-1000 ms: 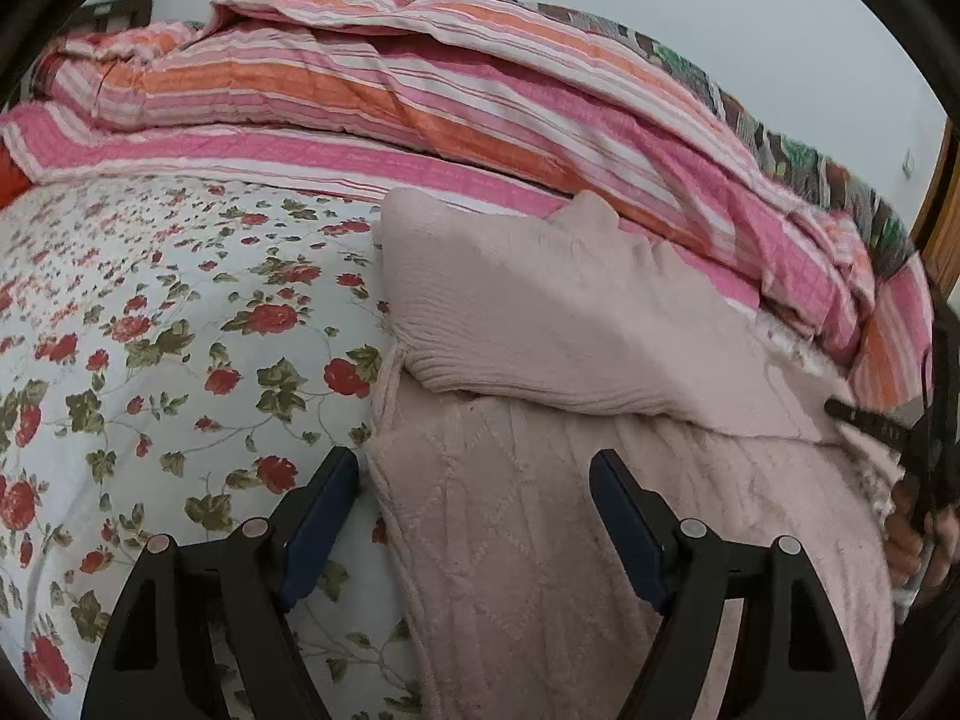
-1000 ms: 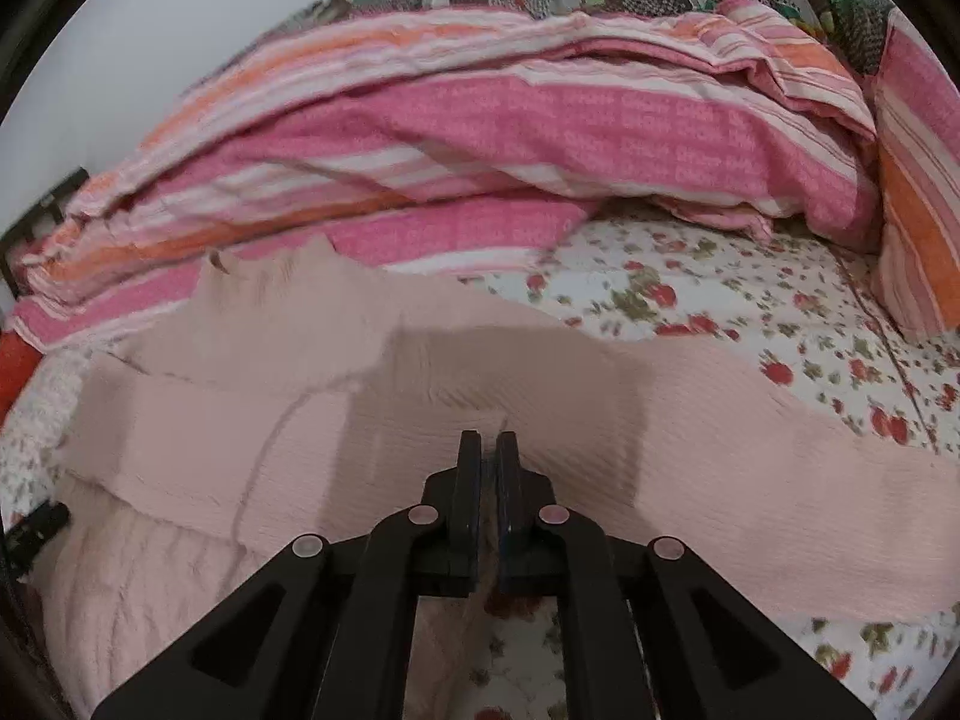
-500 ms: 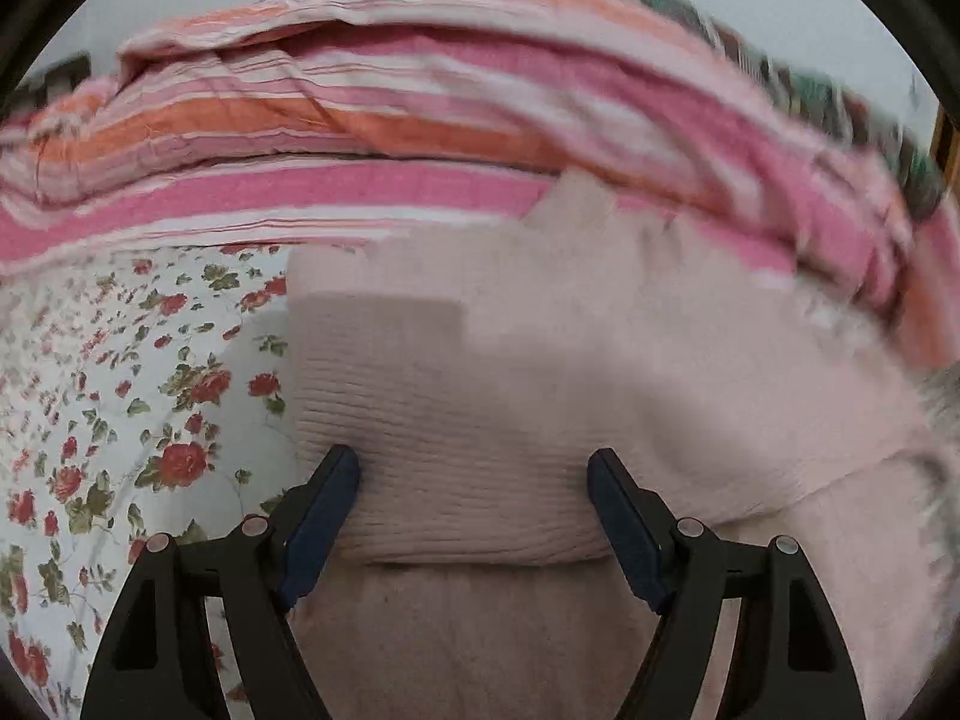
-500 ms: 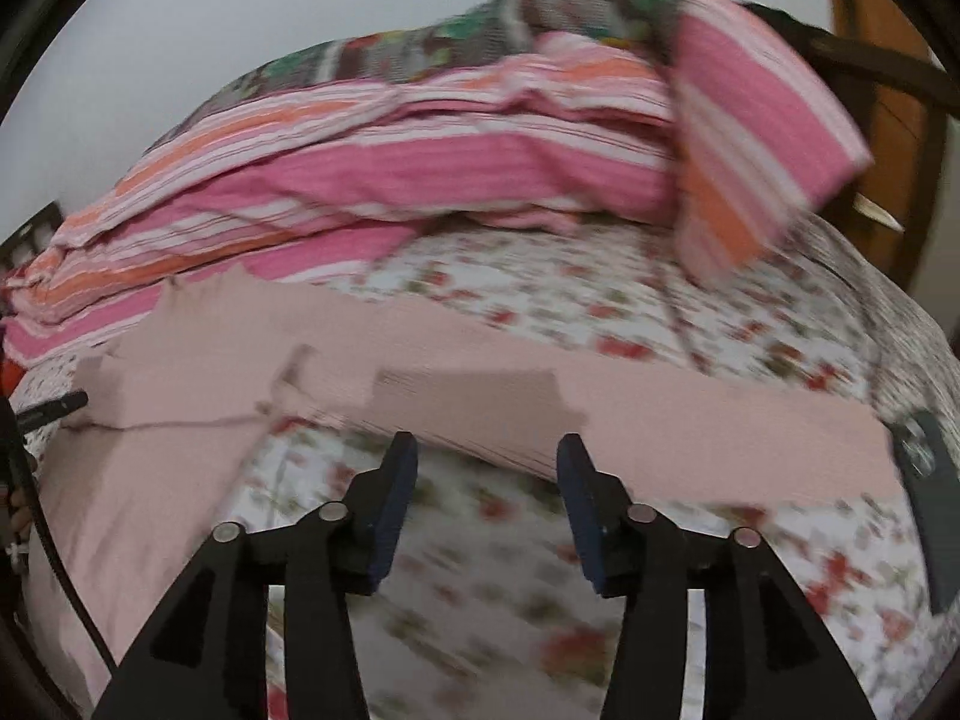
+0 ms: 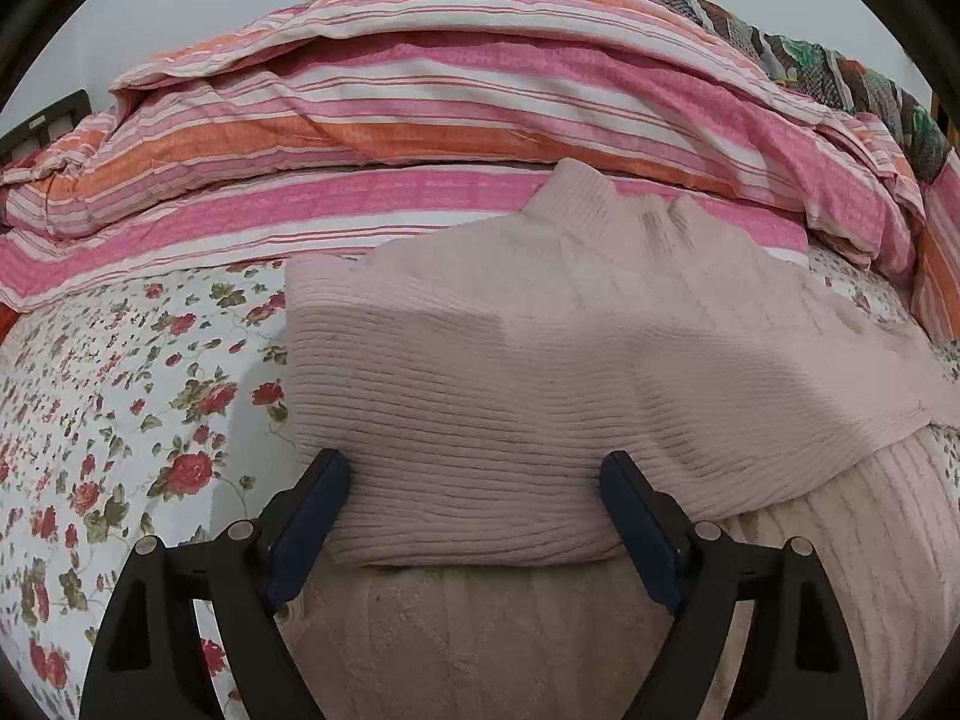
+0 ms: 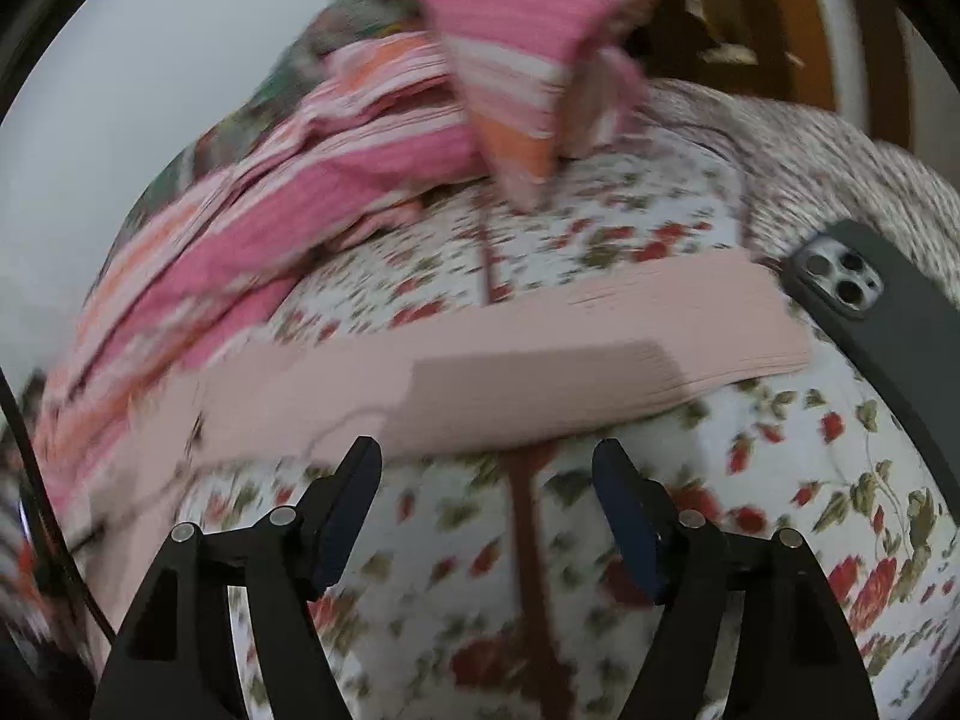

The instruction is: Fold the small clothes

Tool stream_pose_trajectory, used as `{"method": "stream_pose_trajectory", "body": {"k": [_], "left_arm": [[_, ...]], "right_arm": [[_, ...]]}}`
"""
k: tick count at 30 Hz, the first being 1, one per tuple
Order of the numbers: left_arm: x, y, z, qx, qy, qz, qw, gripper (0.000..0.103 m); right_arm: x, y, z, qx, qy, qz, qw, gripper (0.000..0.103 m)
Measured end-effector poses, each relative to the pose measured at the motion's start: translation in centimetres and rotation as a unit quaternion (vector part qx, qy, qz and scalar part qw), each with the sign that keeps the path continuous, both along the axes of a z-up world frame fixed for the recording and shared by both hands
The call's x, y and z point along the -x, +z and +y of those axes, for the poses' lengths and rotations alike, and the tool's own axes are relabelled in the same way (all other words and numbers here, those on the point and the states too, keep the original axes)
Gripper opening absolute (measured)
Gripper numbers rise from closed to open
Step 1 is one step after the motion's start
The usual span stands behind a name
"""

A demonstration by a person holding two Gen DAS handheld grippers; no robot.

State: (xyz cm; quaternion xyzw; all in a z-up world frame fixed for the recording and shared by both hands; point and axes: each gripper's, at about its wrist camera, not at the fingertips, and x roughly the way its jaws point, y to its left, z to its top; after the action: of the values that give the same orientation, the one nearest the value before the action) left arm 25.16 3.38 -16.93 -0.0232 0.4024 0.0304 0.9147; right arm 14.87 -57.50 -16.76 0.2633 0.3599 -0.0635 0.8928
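A pale pink knitted sweater (image 5: 480, 372) lies on the floral bed sheet (image 5: 120, 420), with one ribbed sleeve folded across its body. My left gripper (image 5: 474, 510) hovers over the near edge of that folded sleeve. Its jaws are opening; the knit shows between the fingers, but the pads do not press on it. In the blurred right wrist view the other sleeve (image 6: 510, 354) stretches flat across the sheet. My right gripper (image 6: 489, 498) sits just in front of it, jaws opening, with only sheet between them.
A heap of pink, orange and white striped quilts (image 5: 420, 138) lines the far side of the bed. A dark phone (image 6: 888, 330) lies on the sheet by the sleeve's cuff. Brown wooden furniture (image 6: 780, 30) stands behind the bed corner.
My right gripper went from shut on the pink knit to open and swung right along the outstretched sleeve, bringing the phone into view. My left gripper shifted right, over the folded sleeve.
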Motion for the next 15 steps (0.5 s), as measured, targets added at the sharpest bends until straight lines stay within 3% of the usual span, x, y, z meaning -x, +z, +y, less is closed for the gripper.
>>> {"method": "stream_pose_trajectory", "body": {"k": [3, 5, 6, 7, 10, 15], "left_arm": [[-0.3, -0.1, 0.1, 0.0, 0.001, 0.002, 1.0, 0.086], [-0.5, -0.2, 0.1, -0.005, 0.002, 0.003, 1.0, 0.087], [-0.5, -0.2, 0.1, -0.005, 0.002, 0.003, 1.0, 0.087], [-0.5, -0.2, 0.2, -0.004, 0.001, 0.003, 1.0, 0.087], [-0.4, -0.2, 0.4, 0.001, 0.001, 0.002, 1.0, 0.087], [-0.4, -0.1, 0.6, 0.01, -0.002, 0.003, 0.9999, 0.087]], "right_arm": [[-0.5, 0.0, -1.0, -0.008, -0.027, -0.009, 1.0, 0.071], [-1.2, 0.1, -1.0, 0.014, -0.041, 0.0, 0.999, 0.05], [-1.7, 0.1, -1.2, 0.021, -0.046, 0.01, 0.999, 0.02], [-2.0, 0.0, -1.4, 0.016, -0.045, 0.013, 0.999, 0.007], [-2.1, 0.8, -1.5, 0.019, -0.053, 0.006, 0.998, 0.007], [-2.2, 6.1, 2.4, 0.116, -0.041, -0.021, 0.992, 0.006]]}}
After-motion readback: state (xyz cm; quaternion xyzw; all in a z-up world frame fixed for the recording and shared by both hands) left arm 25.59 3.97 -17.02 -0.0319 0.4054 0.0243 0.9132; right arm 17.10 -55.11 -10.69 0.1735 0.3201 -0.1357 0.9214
